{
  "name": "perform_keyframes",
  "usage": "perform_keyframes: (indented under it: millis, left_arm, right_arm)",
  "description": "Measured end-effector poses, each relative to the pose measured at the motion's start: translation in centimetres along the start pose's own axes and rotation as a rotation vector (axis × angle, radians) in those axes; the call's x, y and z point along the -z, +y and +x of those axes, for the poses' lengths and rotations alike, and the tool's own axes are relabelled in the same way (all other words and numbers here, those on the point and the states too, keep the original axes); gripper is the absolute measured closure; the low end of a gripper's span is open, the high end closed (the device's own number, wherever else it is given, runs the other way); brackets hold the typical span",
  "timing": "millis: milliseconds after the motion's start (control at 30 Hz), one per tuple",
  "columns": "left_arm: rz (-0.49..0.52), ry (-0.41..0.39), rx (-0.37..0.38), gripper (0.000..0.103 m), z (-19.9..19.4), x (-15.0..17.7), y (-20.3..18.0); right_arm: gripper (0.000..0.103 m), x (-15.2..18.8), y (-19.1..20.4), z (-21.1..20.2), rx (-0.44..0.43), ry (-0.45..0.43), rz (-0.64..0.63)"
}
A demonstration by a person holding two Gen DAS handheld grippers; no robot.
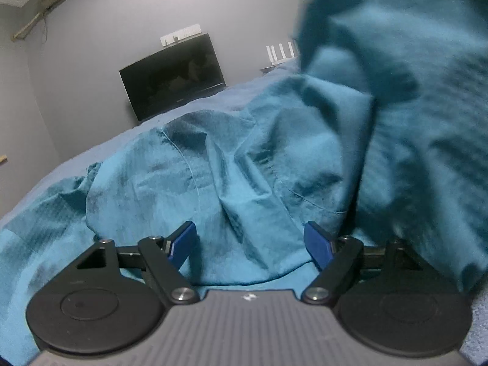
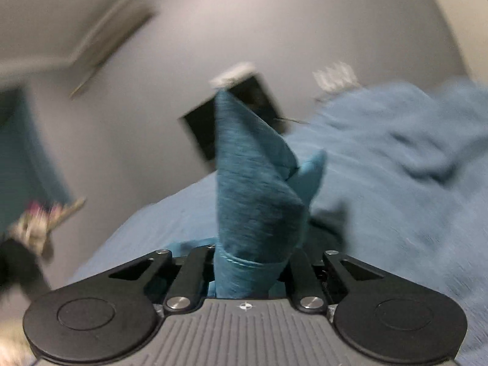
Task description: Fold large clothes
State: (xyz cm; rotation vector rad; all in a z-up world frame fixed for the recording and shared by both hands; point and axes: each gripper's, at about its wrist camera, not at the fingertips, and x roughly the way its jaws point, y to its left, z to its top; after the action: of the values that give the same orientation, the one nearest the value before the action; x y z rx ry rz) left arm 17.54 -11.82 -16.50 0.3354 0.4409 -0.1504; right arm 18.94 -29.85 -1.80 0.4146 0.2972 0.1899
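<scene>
The garment (image 1: 231, 164), teal and limp, sprawled rumpled over the bed (image 1: 55, 164); I judged it light and floppy, best taken by a hem. My left hand-held gripper (image 1: 250, 241) stood wide above it; the right hand-held gripper (image 2: 244, 262) pinched a bunched corner.

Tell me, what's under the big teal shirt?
A blue bed cover shows around the teal shirt, so the shirt lies on it. What sits beneath the crumpled middle is covered.
</scene>
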Motion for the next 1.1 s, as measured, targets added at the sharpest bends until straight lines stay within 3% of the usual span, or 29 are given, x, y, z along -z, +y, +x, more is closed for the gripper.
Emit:
perform_keyframes:
  millis: [133,200,300,433,533,633,767,867,1000,1100]
  left_arm:
    - [-0.130,0.018,0.027,0.025,-1.9,-1.1,4.3]
    - [-0.251,-0.013,0.007,0.025,-3.8,-1.8,8.9]
    - [-0.348,0.053,-0.031,0.025,-5.5,-2.9,16.0]
    - [-0.326,0.104,-0.195,0.025,-7.2,-1.4,21.5]
    - [-0.496,0.110,-0.228,0.025,-7.6,1.0,24.9]
    - [-0.617,0.080,-0.190,0.025,-8.1,1.9,26.3]
    - [-0.819,-0.064,-0.056,0.026,-11.0,1.7,28.5]
    - [-0.905,-0.131,0.050,0.026,-12.7,1.3,29.9]
    - [-0.952,-0.037,0.272,0.026,-11.1,1.4,29.9]
    - [-0.935,0.071,0.342,0.027,-8.6,2.1,28.9]
  right_arm:
    - [0.090,0.1,7.1,0.5,-0.086,0.004,-0.214]
    - [0.090,0.3,10.0,1.1,-0.115,0.012,-0.295]
    - [0.090,0.9,13.8,2.2,-0.140,0.025,-0.388]
    - [0.090,2.3,17.2,3.0,-0.173,0.051,-0.475]
    - [0.090,4.4,20.8,2.4,-0.212,0.076,-0.559]
    - [0.090,7.6,24.7,0.2,-0.257,0.101,-0.669]
    - [0.090,11.5,28.3,0.5,-0.295,0.150,-0.818]
    - [0.090,14.4,30.3,0.4,-0.329,0.179,-0.893]
    - [0.090,16.2,30.6,2.5,-0.349,0.211,-0.935]
    - [0.090,17.4,30.9,2.6,-0.372,0.225,-0.947]
